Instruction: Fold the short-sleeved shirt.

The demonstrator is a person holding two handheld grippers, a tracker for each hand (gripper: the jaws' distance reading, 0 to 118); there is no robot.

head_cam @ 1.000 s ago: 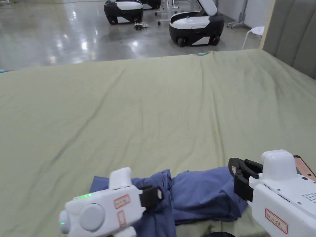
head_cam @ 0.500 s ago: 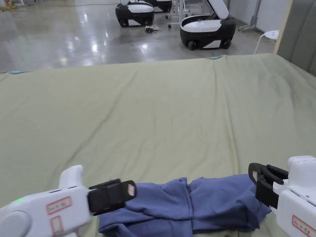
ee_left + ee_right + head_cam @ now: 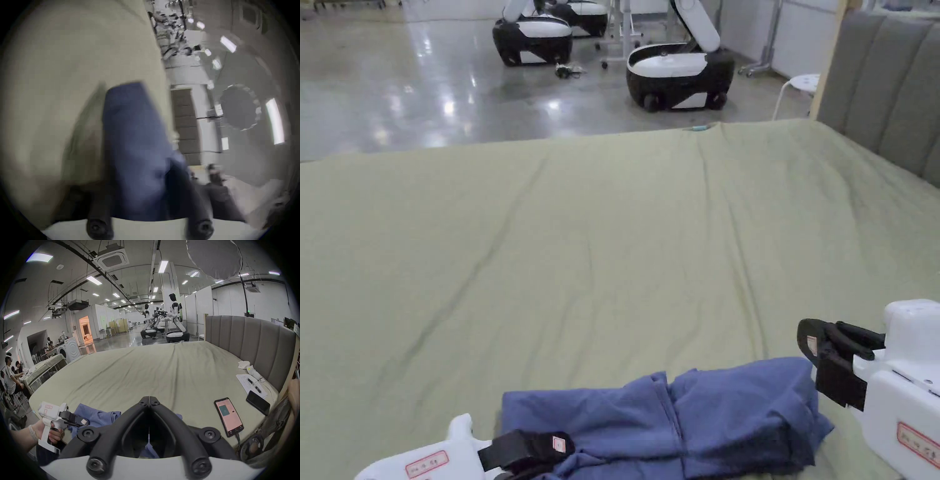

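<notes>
At the near edge of the bed [image 3: 612,237], I see the blue shirt [image 3: 700,412] bunched in a rumpled strip.
My left gripper [image 3: 553,445] sits at the shirt's left end with cloth between its jaws, though blur keeps me from telling whether they pinch it. My right gripper [image 3: 148,398] has its tips pressed together, empty, just beside the shirt's right end.

We're in a big robotics lab hall: polished concrete floor [image 3: 425,94], wheeled humanoid robots [image 3: 176,318] parked out back, white partition walls [image 3: 201,308], ceiling strip lights [image 3: 163,266] and exposed ducting, a washing machine [image 3: 71,348] at the side, and a bed [image 3: 612,237] with grey padded headboard [image 3: 246,344] staged as a mock bedroom
</notes>
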